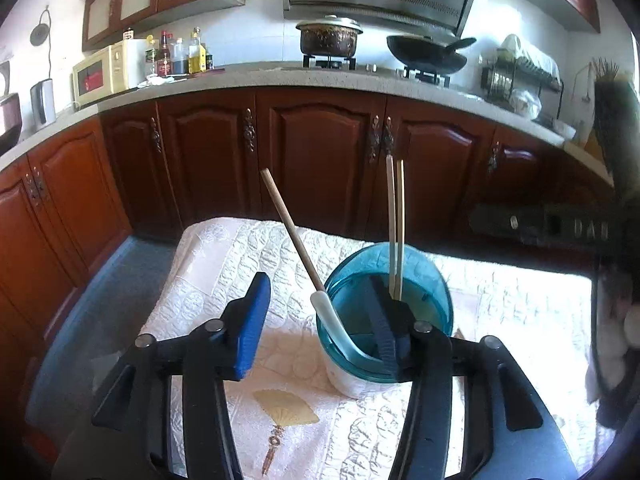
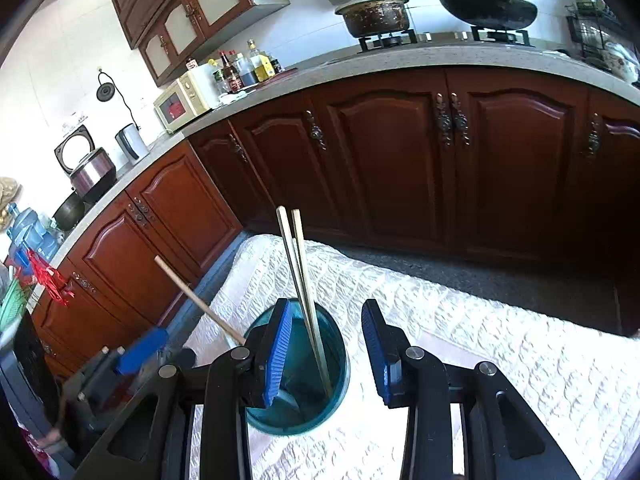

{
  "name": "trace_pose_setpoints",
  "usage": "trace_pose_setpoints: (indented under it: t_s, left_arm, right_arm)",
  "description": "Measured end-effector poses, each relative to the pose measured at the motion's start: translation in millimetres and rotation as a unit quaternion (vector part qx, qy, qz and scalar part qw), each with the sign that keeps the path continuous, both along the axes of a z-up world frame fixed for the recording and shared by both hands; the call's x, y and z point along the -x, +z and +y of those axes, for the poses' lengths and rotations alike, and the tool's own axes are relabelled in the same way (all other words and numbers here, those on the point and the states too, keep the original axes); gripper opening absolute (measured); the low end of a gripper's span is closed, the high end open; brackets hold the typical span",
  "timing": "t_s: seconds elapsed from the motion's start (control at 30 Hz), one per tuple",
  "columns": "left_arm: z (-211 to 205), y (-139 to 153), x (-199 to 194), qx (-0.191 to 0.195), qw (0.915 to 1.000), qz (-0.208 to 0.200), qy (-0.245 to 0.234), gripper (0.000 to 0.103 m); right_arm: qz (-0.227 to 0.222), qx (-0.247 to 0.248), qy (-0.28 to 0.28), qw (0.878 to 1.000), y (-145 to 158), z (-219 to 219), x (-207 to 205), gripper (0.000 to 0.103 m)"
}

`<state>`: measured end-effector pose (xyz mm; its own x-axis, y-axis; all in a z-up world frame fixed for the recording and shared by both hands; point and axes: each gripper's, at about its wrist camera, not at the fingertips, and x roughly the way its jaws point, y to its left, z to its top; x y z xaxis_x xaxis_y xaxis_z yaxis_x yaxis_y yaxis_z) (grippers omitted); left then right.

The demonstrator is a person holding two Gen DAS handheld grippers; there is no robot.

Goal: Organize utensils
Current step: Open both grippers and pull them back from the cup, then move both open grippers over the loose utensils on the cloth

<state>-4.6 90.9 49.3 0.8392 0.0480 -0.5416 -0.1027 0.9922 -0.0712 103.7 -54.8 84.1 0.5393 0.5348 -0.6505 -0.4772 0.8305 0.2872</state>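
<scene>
Between my two grippers, on the white quilted cloth, stands the teal utensil cup, upright, with its white base just showing under the tinted wall. Two pale chopsticks stand in it side by side, nearly upright, their tops well above the rim. A spatula with a wooden handle and a white head leans out over the cup's left rim, its head down inside and its handle slanting up and to the left.

I hold my left gripper low and near, pointing downward across the cup from the near side. Its jaws stand wide: the left blue pad is out over the cloth, clear of the cup, and the right finger reaches over the cup's mouth in front of the chopsticks. The spatula's white head sits between the two fingers, and neither pad presses on it.

My right gripper tilts down over the cup from the other side, jaws partly spread. The chopsticks rise through the gap, nearer the left pad, with nothing squeezed.

Beyond the cloth run dark red cabinet doors under a grey counter, with a pot and a wok on the stove at the far side.
</scene>
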Motion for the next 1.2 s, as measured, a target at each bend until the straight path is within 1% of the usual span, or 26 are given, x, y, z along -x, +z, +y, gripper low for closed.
trace_pose_setpoints:
  t_s: [0.07,0.27,0.37,0.7,0.77,0.87,1.0,1.2]
  left_arm:
    - [-1,3,4,-0.001,1.0000,-0.002,-0.003,0.052]
    - [-12,8,12,-0.002,0.9999,0.000,-0.014,0.052]
    - [-19,11,15,-0.003,0.9998,-0.001,-0.020,0.052]
    - [-48,16,20,-0.003,0.9984,0.006,-0.056,0.052]
    - [-57,17,21,-0.008,0.9979,0.002,-0.064,0.052]
    - [-70,18,23,-0.012,0.9969,0.001,-0.077,0.053]
    - [-85,19,25,-0.016,0.9953,0.001,-0.095,0.058]
    - [-107,16,27,-0.025,0.9919,0.008,-0.125,0.061]
  right_arm:
    - [0.000,0.000,-0.003,1.000,1,-4,7,0.034]
    - [-0.008,0.005,-0.018,1.000,1,-14,32,0.035]
    - [-0.012,0.008,-0.029,0.999,1,-19,43,0.037]
    - [-0.031,0.039,-0.078,0.996,4,-51,79,0.041]
    - [-0.033,0.044,-0.086,0.995,5,-59,85,0.041]
    - [-0.032,0.045,-0.100,0.993,5,-73,94,0.041]
    - [-0.029,0.053,-0.119,0.991,2,-92,106,0.041]
    - [-0.016,0.057,-0.141,0.988,-7,-117,115,0.041]
